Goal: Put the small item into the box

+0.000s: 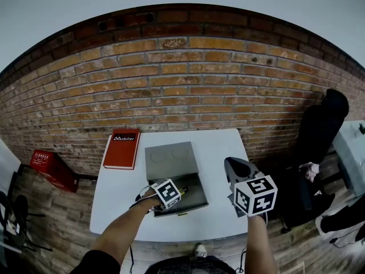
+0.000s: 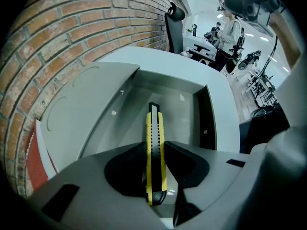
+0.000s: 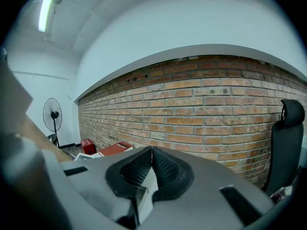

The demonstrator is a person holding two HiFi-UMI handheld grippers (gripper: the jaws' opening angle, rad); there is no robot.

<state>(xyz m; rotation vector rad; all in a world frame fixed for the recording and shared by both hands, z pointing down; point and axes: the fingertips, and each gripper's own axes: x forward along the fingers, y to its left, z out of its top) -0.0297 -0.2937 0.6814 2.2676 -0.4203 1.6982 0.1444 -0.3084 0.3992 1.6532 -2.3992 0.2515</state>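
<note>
A yellow and black utility knife (image 2: 154, 126) stands between the jaws of my left gripper (image 2: 154, 145), and the pads press on both its sides. It points down into the open grey box (image 2: 189, 87), whose lid (image 2: 88, 99) lies flat behind it. In the head view the left gripper (image 1: 174, 196) hangs over the near end of the box (image 1: 197, 196), with the knife (image 1: 182, 191) showing beside the marker cube. My right gripper (image 1: 228, 163) hovers to the right of the box, jaws shut with nothing between them (image 3: 151, 150).
A red book (image 1: 122, 148) lies on the white table (image 1: 222, 147) left of the box lid. A brick wall runs behind the table. A red crate (image 1: 51, 167) sits on the floor at left, a black office chair (image 1: 319, 127) at right, a fan (image 3: 53, 116) further off.
</note>
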